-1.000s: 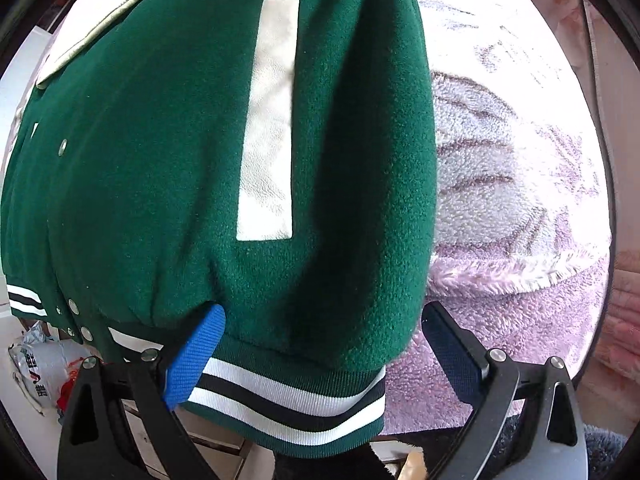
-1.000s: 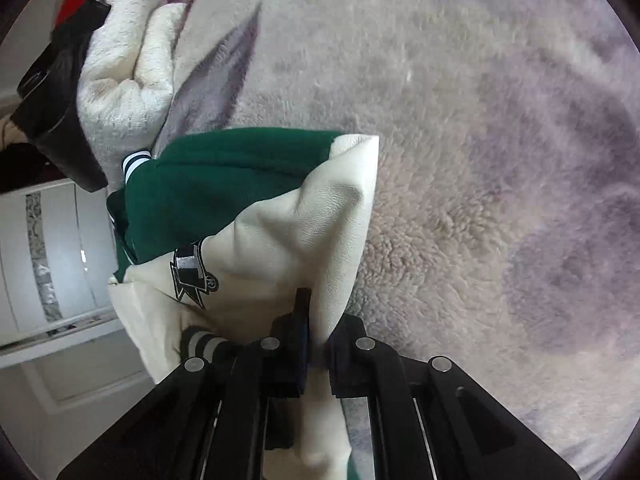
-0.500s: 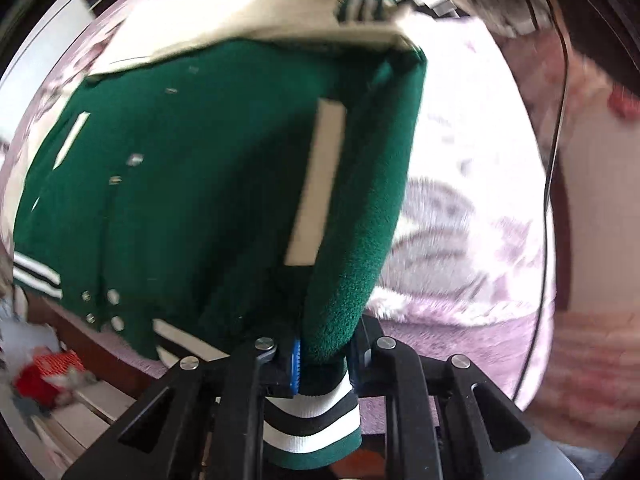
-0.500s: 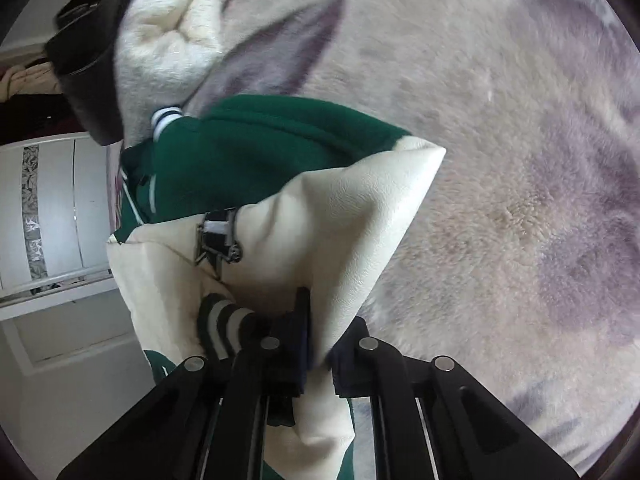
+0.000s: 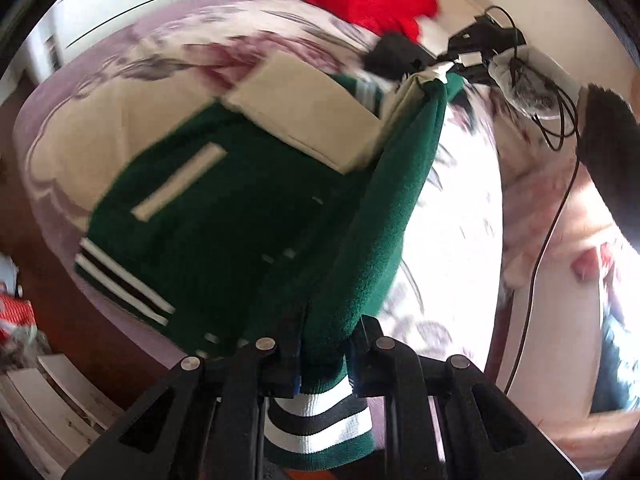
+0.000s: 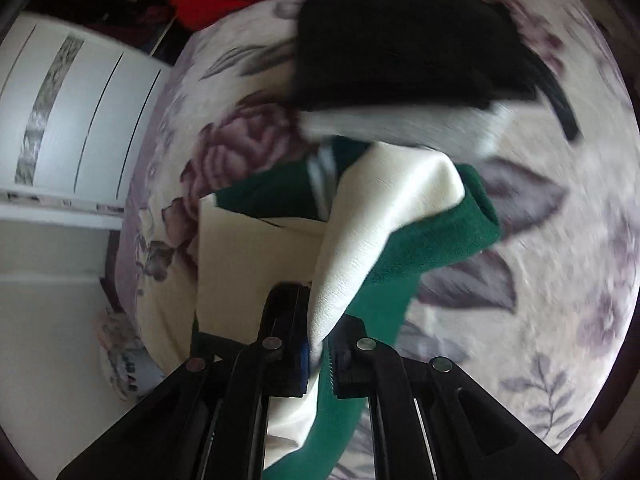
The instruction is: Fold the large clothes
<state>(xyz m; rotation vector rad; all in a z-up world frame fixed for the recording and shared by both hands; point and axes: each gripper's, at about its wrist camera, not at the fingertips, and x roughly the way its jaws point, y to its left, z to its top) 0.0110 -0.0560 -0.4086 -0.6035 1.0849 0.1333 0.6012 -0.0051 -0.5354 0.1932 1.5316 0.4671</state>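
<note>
Your left tool (image 5: 324, 360) pinching the green jacket (image 5: 224, 216) at its striped hem, your right tool (image 6: 320, 356) clamped on its cream sleeve (image 6: 380, 216), jacket lifted above the floral bed (image 6: 560, 280)

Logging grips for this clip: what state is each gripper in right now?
Left gripper: shut on the green jacket, near its striped hem.
Right gripper: shut on the jacket's cream sleeve and green cloth.
</note>
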